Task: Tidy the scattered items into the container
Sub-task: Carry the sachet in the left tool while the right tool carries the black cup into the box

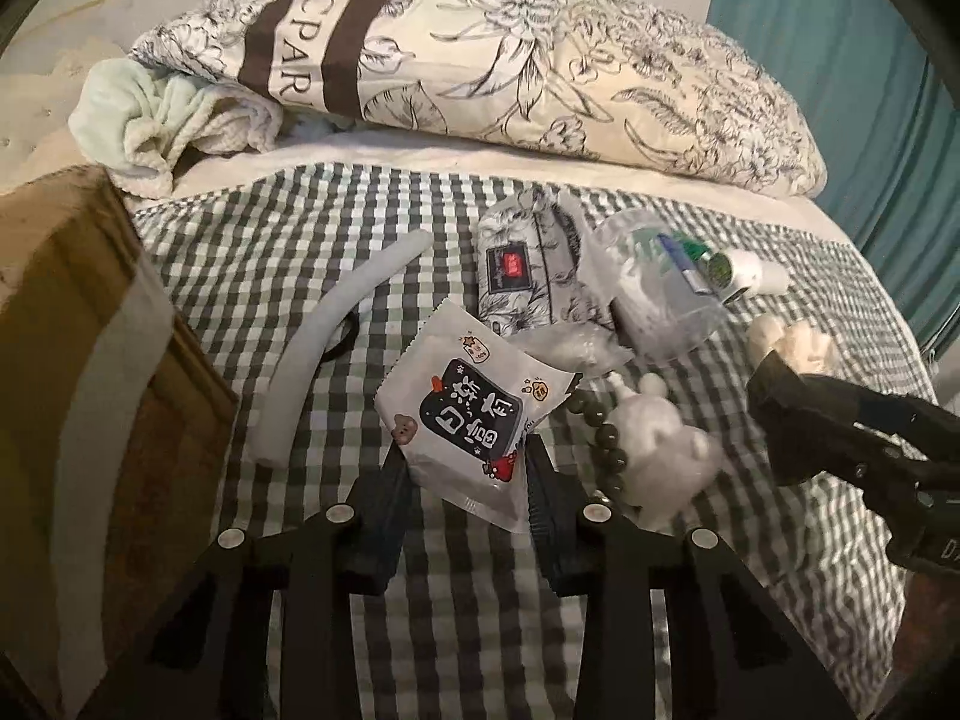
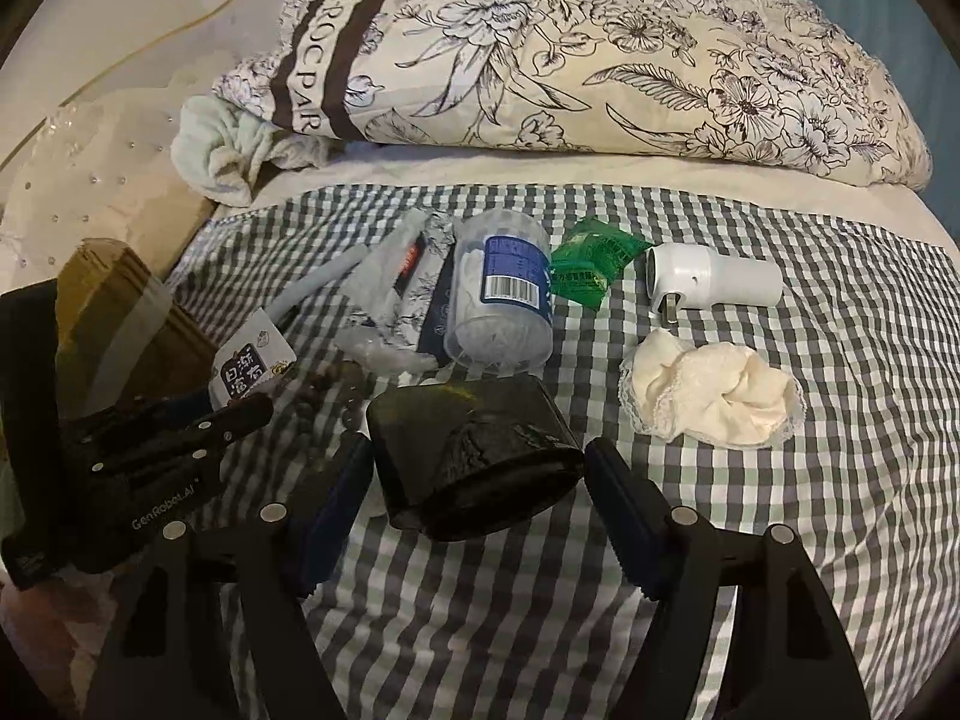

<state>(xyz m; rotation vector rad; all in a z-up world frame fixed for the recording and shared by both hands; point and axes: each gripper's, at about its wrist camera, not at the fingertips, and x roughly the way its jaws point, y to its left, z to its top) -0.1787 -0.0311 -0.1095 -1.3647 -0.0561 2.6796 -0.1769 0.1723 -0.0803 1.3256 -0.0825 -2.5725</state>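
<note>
Scattered items lie on a green checked bedspread [image 2: 780, 540]. My left gripper [image 1: 465, 456] is shut on a white snack packet [image 1: 474, 414] with black Chinese print, held just above the bed. My right gripper [image 2: 474, 468] is open, its fingers on either side of a black roll of bags [image 2: 474, 456] without touching it. A brown cardboard box [image 1: 78, 360] stands at the left edge. Near the packet lie a bead bracelet [image 1: 606, 438] and a white plush toy [image 1: 666, 456].
Farther back lie a white tube [image 1: 336, 324], a tissue pack [image 1: 528, 264], a clear cotton-swab jar [image 2: 501, 294], a green packet [image 2: 591, 264], a white plug-in device [image 2: 714, 285] and a cream scrunchie [image 2: 714, 390]. A floral pillow [image 2: 600, 60] and towel [image 1: 174, 120] lie behind.
</note>
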